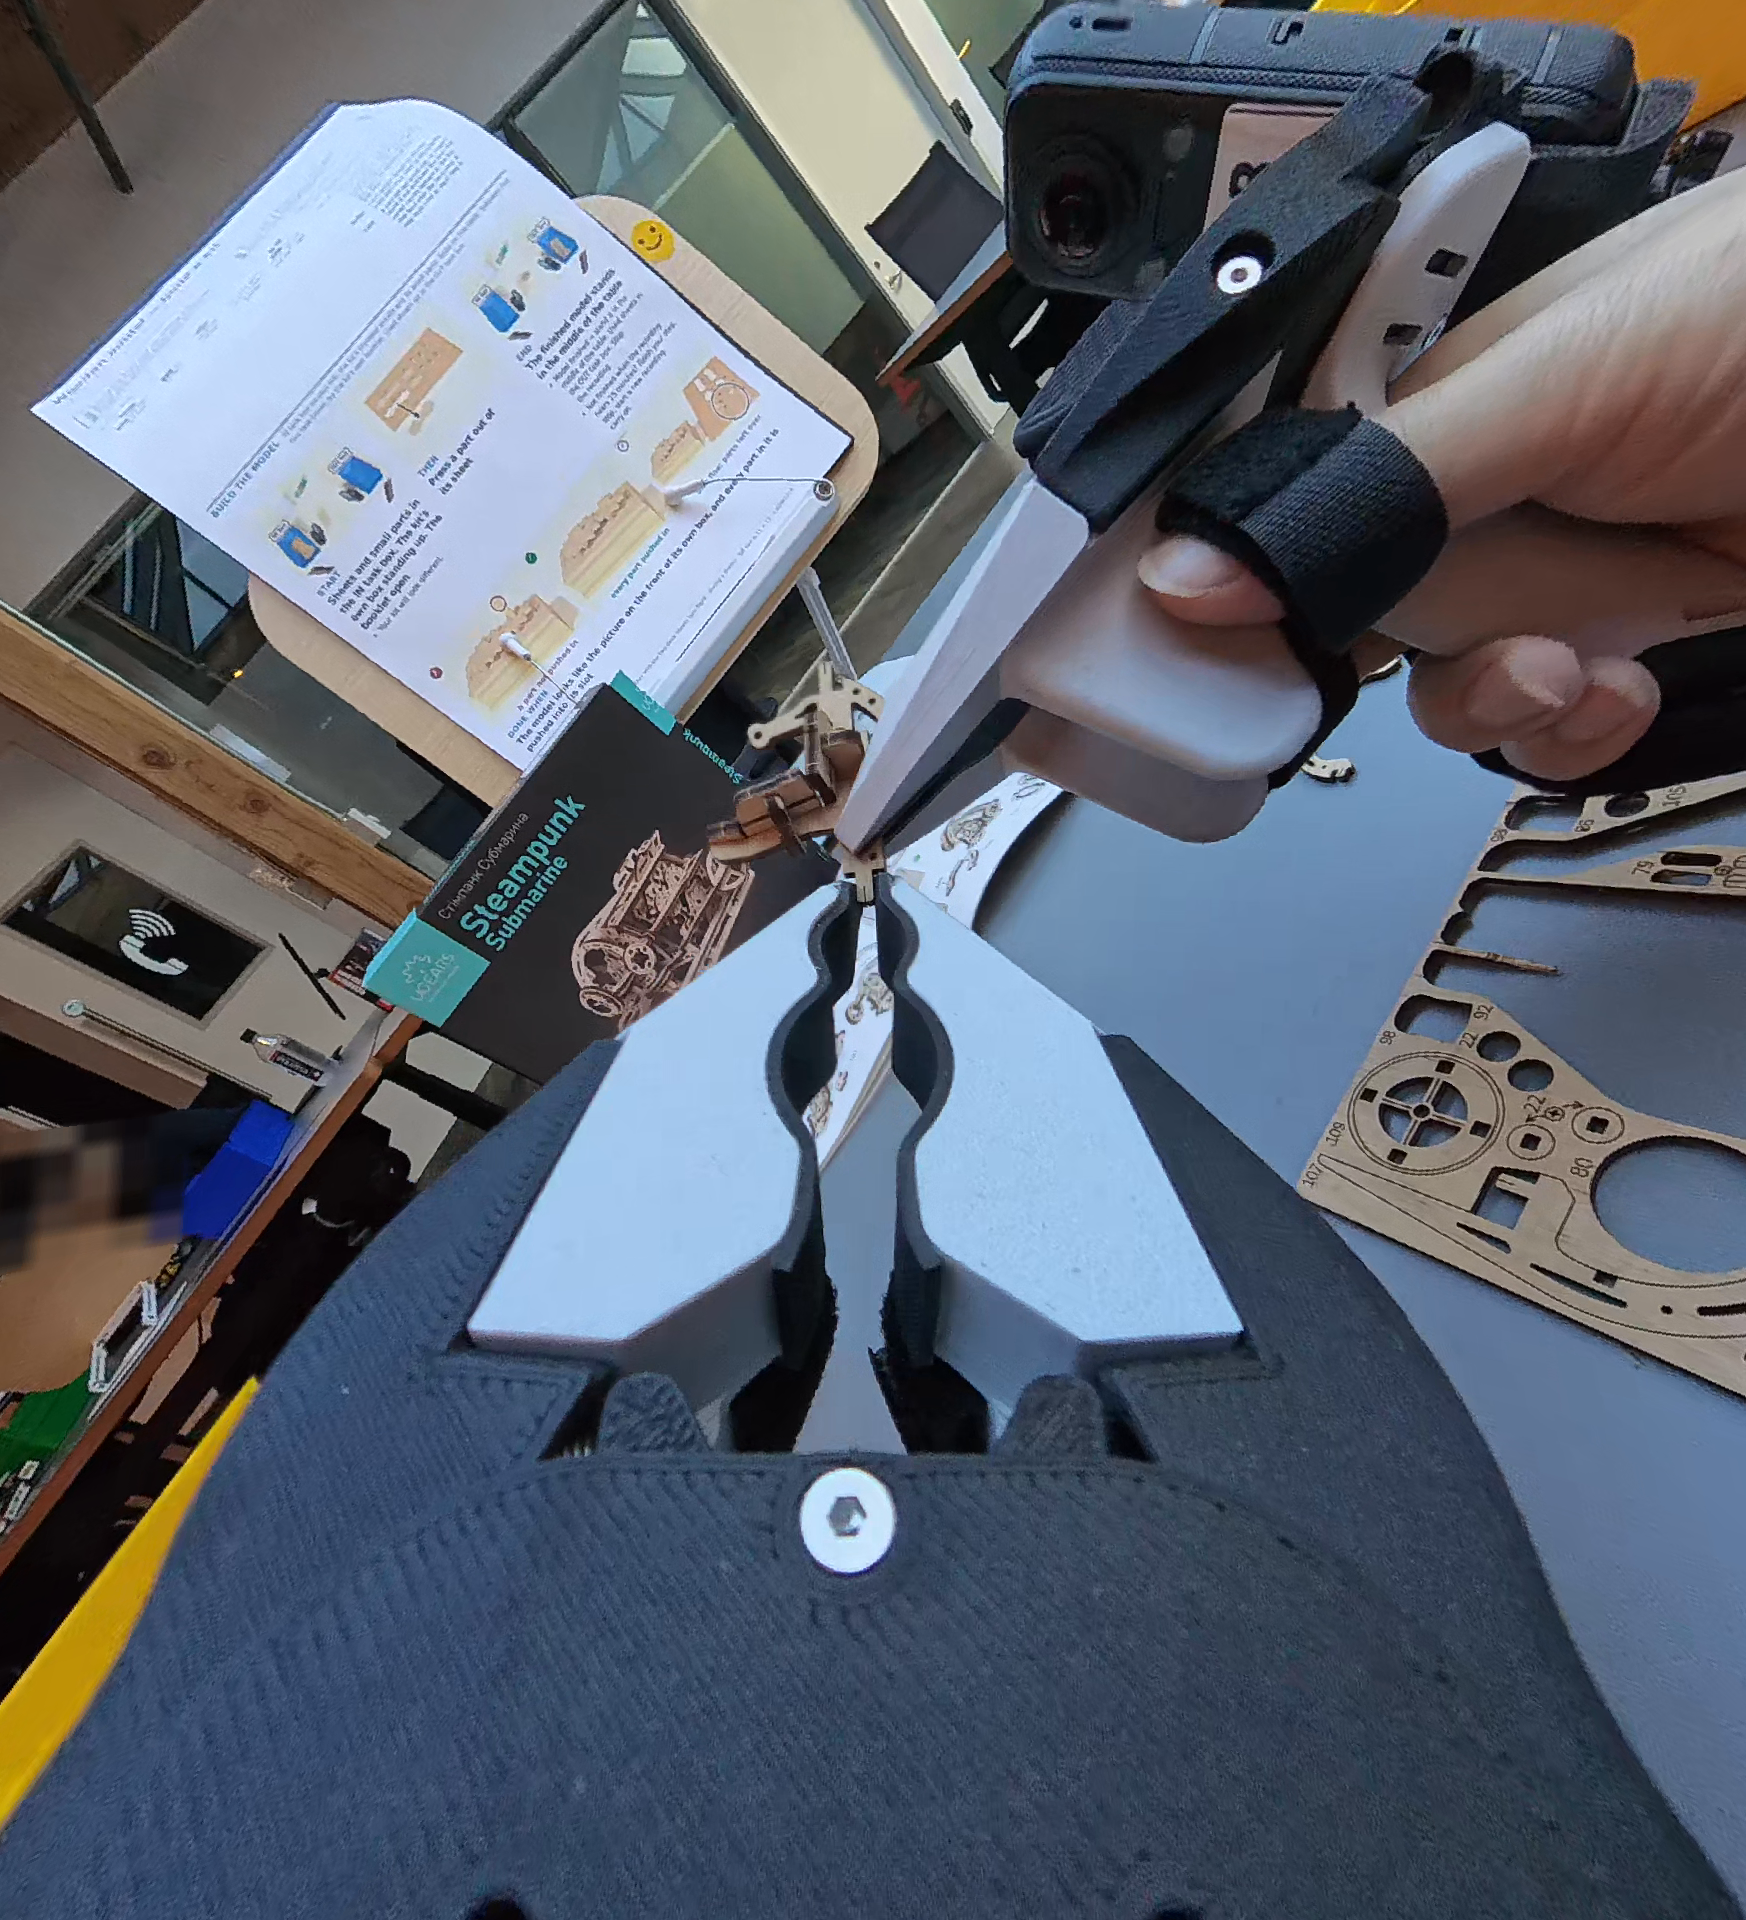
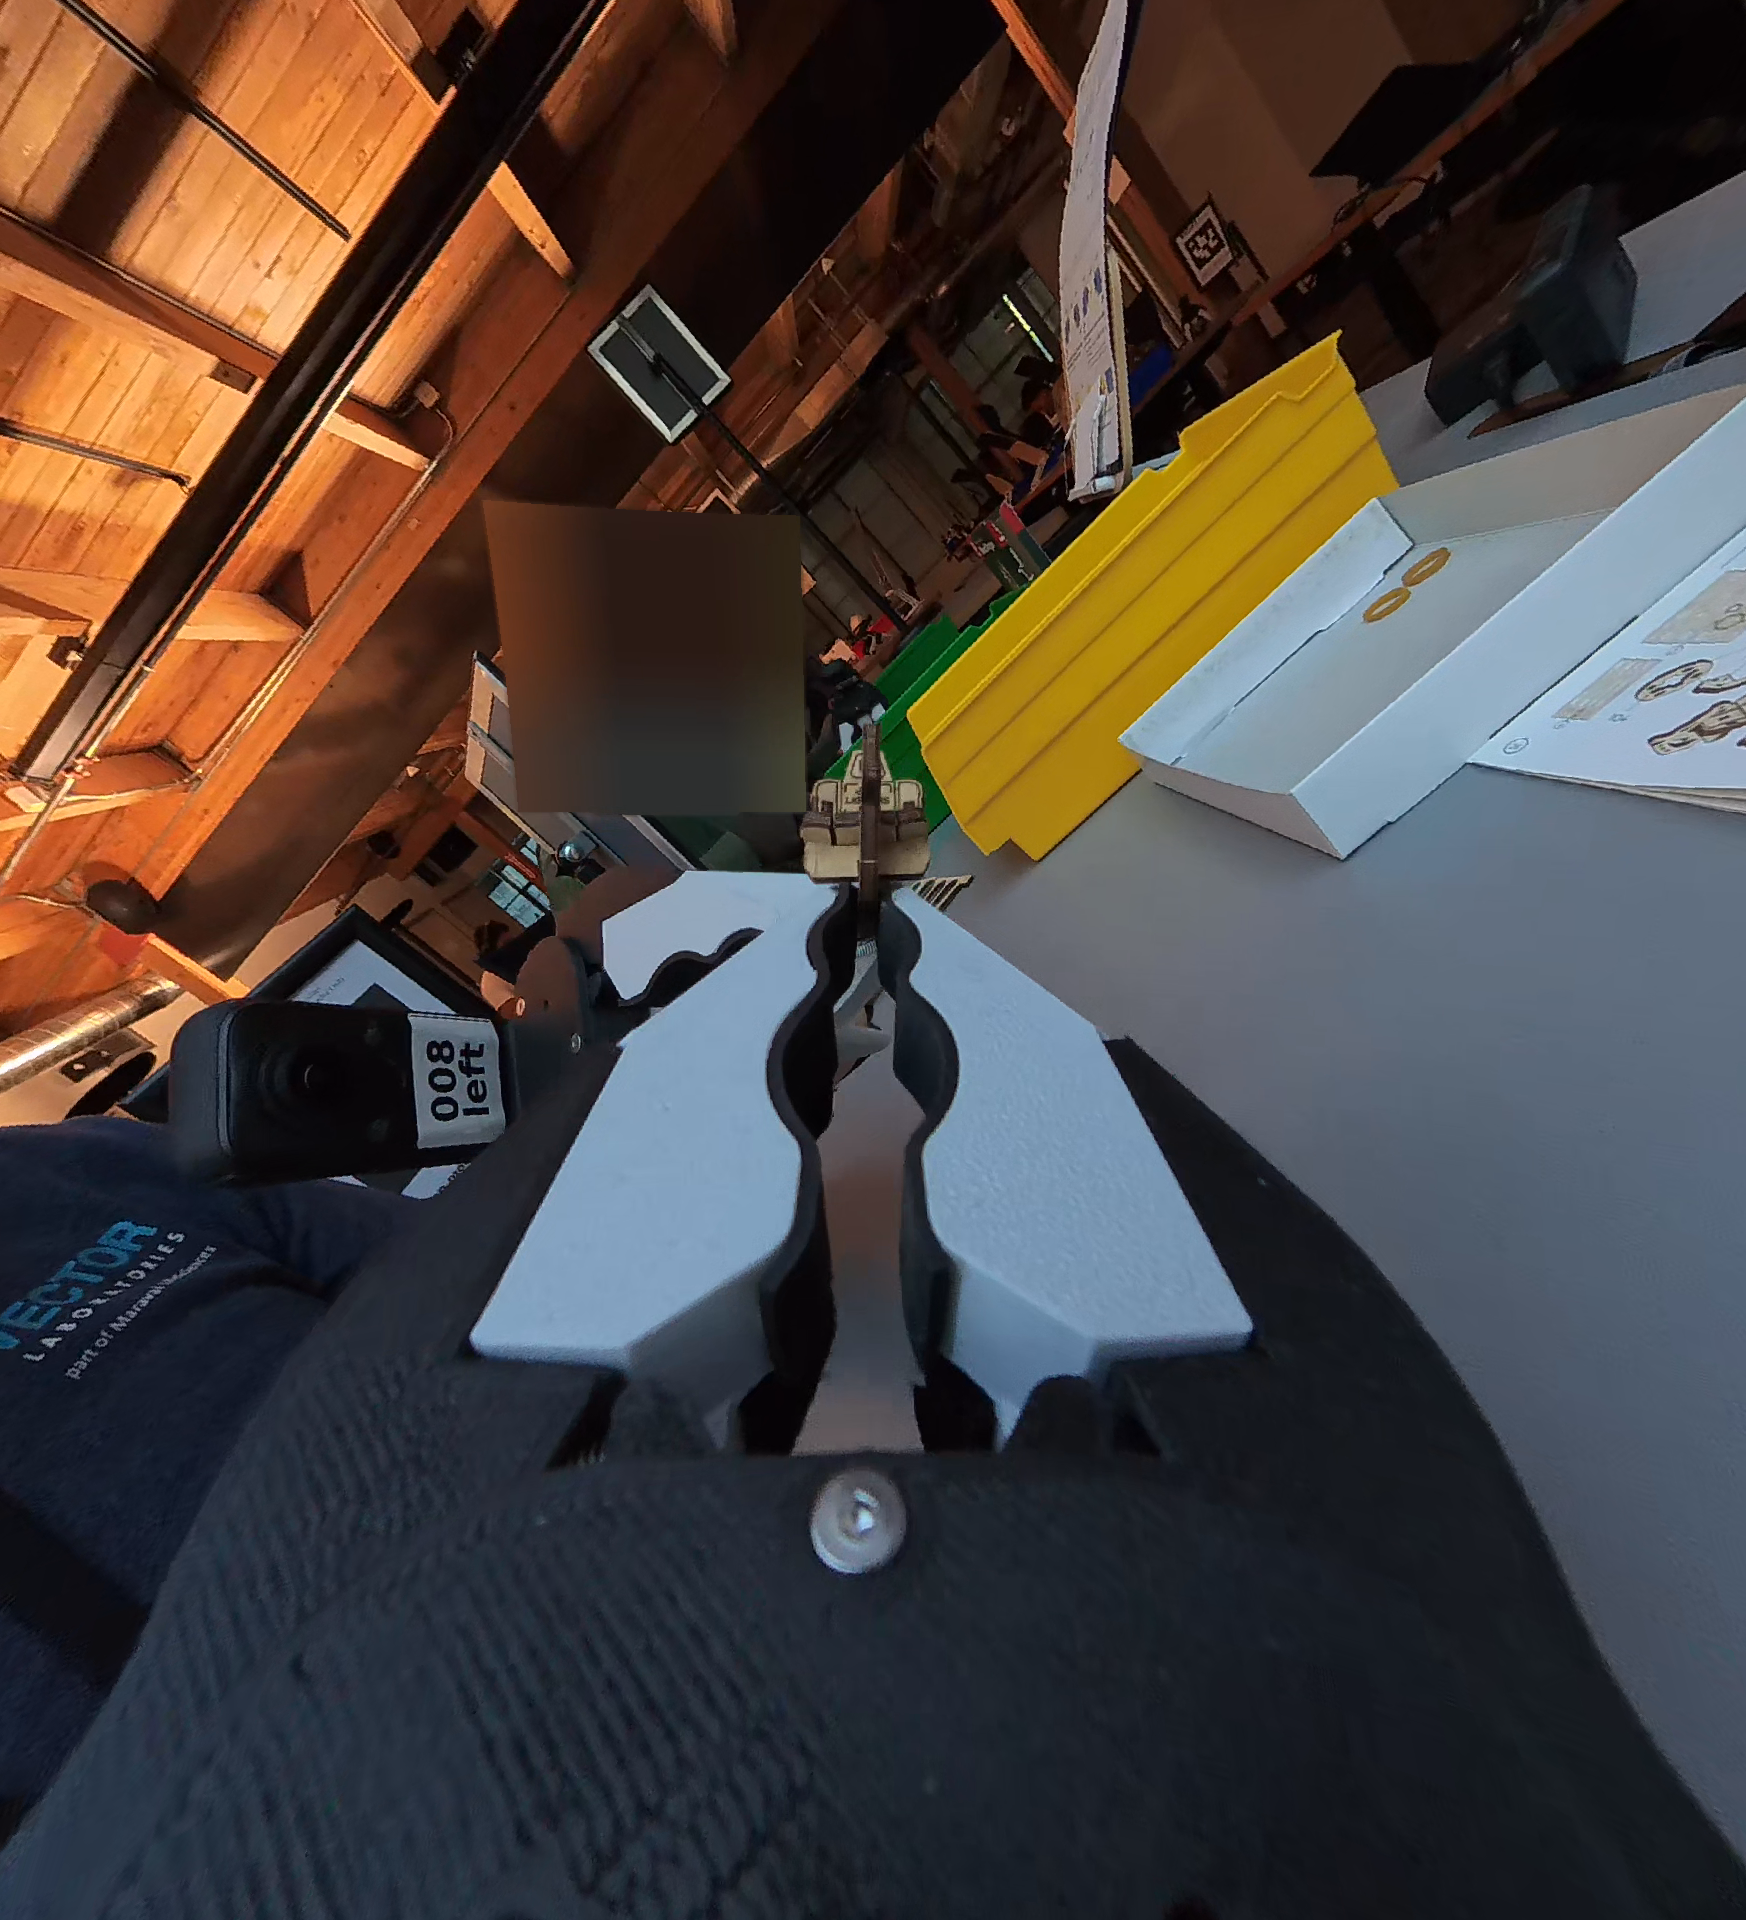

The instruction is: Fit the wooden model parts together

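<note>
Pinching a small wooden tab (image 1: 861,871) in my left gripper (image 1: 861,902), jaws closed on it at the very tips. Just beside it, touching or nearly so, my right gripper (image 1: 853,831) clamps the half-built wooden model (image 1: 796,774), seen edge-on in the right wrist view (image 2: 864,821). Both are held in the air above the grey table (image 1: 1212,956).

Risk, as I judge it: grips this shallow may let the tab twist or pop free if the slot is missed, and thin ply could snap.

Right hand (image 1: 1617,499) angles down steeply from upper right, a finger strapped to the handle. Punched-out sheet (image 1: 1534,1174) lies to the right; kit box (image 1: 578,894) stands behind.
</note>
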Available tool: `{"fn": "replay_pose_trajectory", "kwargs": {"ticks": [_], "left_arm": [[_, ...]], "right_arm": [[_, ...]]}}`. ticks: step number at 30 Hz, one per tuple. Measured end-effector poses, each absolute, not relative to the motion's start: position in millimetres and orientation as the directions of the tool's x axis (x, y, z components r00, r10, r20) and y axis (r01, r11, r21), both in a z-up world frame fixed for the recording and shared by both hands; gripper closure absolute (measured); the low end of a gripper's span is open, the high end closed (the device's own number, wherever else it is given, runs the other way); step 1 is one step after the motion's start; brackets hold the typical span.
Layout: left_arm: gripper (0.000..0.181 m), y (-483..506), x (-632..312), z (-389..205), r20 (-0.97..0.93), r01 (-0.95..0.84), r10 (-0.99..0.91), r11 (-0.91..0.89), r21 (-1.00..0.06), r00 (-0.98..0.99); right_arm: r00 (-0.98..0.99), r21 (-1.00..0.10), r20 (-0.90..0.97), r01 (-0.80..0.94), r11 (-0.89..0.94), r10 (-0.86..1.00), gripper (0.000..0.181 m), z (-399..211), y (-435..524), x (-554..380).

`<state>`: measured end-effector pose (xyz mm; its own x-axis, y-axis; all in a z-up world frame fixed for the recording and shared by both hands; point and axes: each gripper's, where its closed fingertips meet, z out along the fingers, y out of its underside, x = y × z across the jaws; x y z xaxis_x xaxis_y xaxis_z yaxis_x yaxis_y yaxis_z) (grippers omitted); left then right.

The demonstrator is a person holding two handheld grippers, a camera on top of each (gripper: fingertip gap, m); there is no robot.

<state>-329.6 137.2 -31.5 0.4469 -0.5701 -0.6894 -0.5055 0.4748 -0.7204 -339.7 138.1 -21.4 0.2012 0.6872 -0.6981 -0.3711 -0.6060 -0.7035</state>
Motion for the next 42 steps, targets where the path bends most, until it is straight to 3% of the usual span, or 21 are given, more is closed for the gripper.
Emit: {"fn": "replay_pose_trajectory", "kwargs": {"ticks": [5,8,13,16,20,24,33,42], "left_arm": [[0.180,137,-328,-42,-0.619,-0.482,-0.646,0.408,-0.775,0.447],[0.145,128,-327,-47,-0.422,-0.374,-0.828,0.283,-0.883,0.370],[0.122,128,-370,-62,-0.290,-0.400,-0.955,0.241,-0.885,0.066],[0.132,140,-391,-84,-0.252,-0.488,-0.964,0.260,-0.833,-0.083],[0.144,150,-406,-111,-0.195,-0.662,-0.950,0.311,-0.682,-0.244],[0.149,154,-393,-113,-0.267,-0.642,-0.906,0.422,-0.640,-0.330],[0.154,131,-391,-138,-0.166,-0.674,-0.832,0.531,-0.513,-0.529],[0.167,130,-390,-143,-0.172,-0.670,-0.824,0.545,-0.504,-0.540]], "right_arm": [[0.219,-0.714,-0.694,-0.333,-0.616,0.686,0.180,-30,139,-340],[0.262,-0.741,-0.668,-0.314,-0.594,0.696,0.180,-33,144,-333],[0.319,-0.756,-0.647,-0.386,-0.528,0.692,0.180,-20,161,-289],[0.327,-0.748,-0.657,-0.400,-0.530,0.679,0.180,-20,167,-269],[0.315,-0.741,-0.665,-0.391,-0.546,0.678,0.179,-23,168,-260],[0.286,-0.763,-0.632,-0.396,-0.511,0.721,0.179,-16,165,-260],[0.197,-0.741,-0.652,-0.372,-0.560,0.732,0.180,-22,159,-268],[0.169,-0.737,-0.650,-0.377,-0.560,0.741,0.180,-18,156,-268]]}}
